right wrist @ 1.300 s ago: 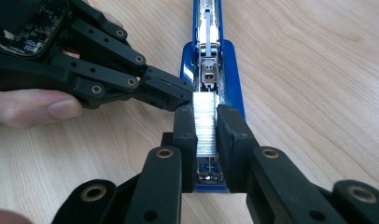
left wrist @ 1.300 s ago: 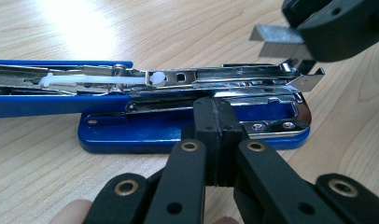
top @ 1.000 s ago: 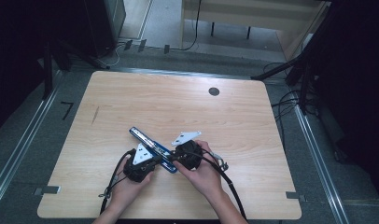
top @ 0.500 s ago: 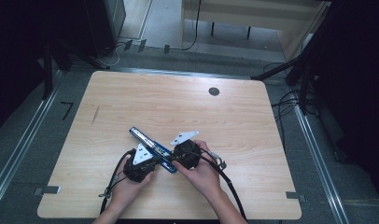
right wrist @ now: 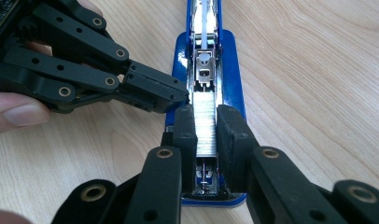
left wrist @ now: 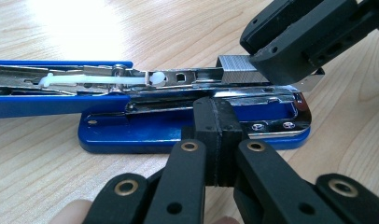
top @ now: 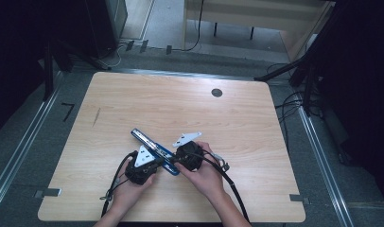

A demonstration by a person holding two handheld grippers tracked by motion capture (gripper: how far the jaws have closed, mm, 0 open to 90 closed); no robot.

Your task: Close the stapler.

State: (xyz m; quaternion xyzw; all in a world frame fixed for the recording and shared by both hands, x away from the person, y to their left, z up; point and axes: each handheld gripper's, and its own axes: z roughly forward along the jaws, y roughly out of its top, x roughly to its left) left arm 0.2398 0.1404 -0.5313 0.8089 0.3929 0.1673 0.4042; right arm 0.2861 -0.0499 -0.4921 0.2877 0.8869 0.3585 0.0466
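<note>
- Right gripper view looks straight down the opened blue stapler [right wrist: 207, 88]: its shiny metal magazine channel [right wrist: 205, 70] runs up the middle, and a strip of staples [right wrist: 206, 128] lies inside that channel, filling its near stretch.
- Farther along the same channel sits a white plastic pusher [right wrist: 204, 57] on a thin rod, just beyond the far end of the staple strip.
- Right gripper [right wrist: 206, 126] has its two black jaws on either side of the staple strip, pressed against its flanks, so it is clenched on the staples in the magazine.
- Left gripper [right wrist: 171, 95] comes in from the left of that view, its tip touching the stapler's side just beside the channel; a thumb [right wrist: 15, 114] shows behind it.
- Left gripper view shows the left gripper's [left wrist: 220, 126] jaws squeezed flat together with nothing between them, their tip against the long side of the stapler's [left wrist: 145, 126] blue base.
- The stapler has a glossy blue base with a chromed plate and two small screws near one end; its blue top arm [left wrist: 47, 100] is swung open and lies out flat.
- From the high view, the stapler [top: 154, 150] lies diagonally on the near middle of the wooden table [top: 133, 104], between the left gripper [top: 157, 163] and the right gripper [top: 173, 163], each held in a hand.
</note>
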